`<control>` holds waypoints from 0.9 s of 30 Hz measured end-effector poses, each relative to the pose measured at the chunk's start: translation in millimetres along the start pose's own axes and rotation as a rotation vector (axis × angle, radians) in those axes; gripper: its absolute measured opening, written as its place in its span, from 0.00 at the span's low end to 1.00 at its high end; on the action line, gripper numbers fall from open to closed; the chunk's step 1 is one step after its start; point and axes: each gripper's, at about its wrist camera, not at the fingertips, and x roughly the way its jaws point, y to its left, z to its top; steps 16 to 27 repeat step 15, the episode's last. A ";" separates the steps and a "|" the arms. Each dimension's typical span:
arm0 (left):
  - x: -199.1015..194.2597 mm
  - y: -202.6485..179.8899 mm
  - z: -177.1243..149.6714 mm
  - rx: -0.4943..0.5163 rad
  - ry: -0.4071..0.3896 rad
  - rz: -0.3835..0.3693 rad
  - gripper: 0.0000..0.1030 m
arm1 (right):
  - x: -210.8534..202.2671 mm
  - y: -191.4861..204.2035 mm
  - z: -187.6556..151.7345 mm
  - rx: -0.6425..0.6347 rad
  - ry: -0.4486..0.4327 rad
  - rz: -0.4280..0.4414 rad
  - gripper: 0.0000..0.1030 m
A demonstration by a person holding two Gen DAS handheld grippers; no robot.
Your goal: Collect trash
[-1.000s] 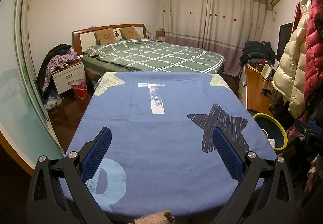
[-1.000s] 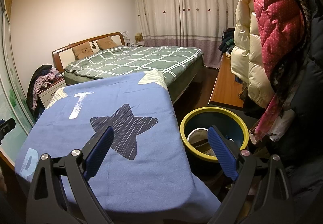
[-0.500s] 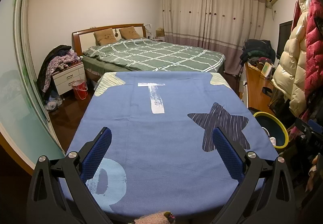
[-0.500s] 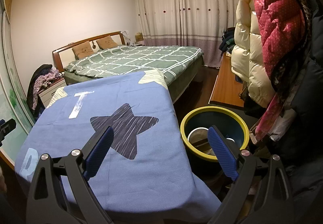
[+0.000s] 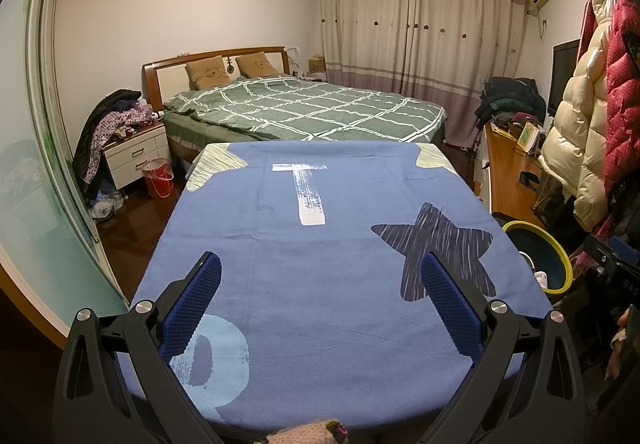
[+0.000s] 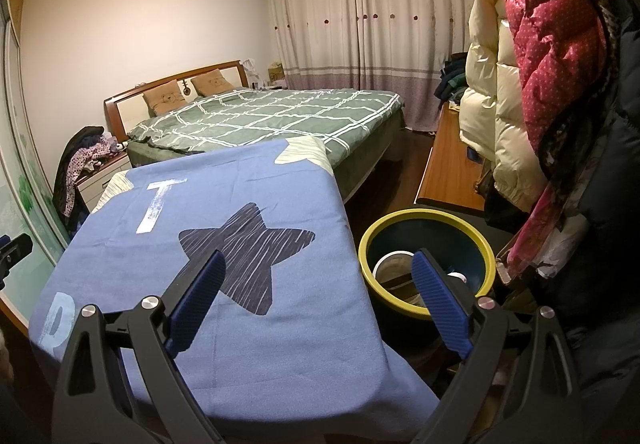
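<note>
A table under a blue cloth [image 5: 320,256] with a star, a T and a P printed on it fills the middle of both views; nothing lies on it. Beside its right edge stands a dark bin with a yellow rim [image 6: 426,268] [image 5: 538,260], holding a white cup and other pieces of trash. My left gripper [image 5: 320,272] hovers open over the near part of the cloth, nothing between its blue pads. My right gripper [image 6: 318,268] is open too, its left finger over the star, its right finger [image 6: 438,304] in front of the bin.
A bed with a green checked cover [image 5: 312,108] stands beyond the table. At left are a white nightstand [image 5: 136,156] piled with clothes and a red bucket [image 5: 160,178]. A wooden desk [image 6: 448,164] and hanging padded coats [image 6: 520,64] crowd the right side.
Both views have barely shifted; in the left wrist view the bin has slid slightly toward the right edge. Both grippers stay open and empty.
</note>
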 end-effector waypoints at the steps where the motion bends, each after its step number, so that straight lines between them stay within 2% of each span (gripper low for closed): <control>1: 0.7 0.4 -0.6 0.000 0.002 -0.003 0.95 | -0.1 0.4 -0.4 0.000 0.001 0.001 0.87; 6: 9.4 4.1 -3.1 -0.006 0.018 -0.014 0.95 | 5.8 4.8 -4.3 0.005 0.015 0.020 0.87; 9: 28.3 13.6 2.4 -0.024 0.043 -0.002 0.95 | 21.3 11.2 -3.7 -0.001 0.036 0.038 0.89; 15: 108.3 45.1 22.5 -0.040 0.101 0.071 0.95 | 86.7 35.7 7.5 -0.025 0.113 0.114 0.90; 27: 108.3 45.1 22.5 -0.040 0.101 0.071 0.95 | 86.7 35.7 7.5 -0.025 0.113 0.114 0.90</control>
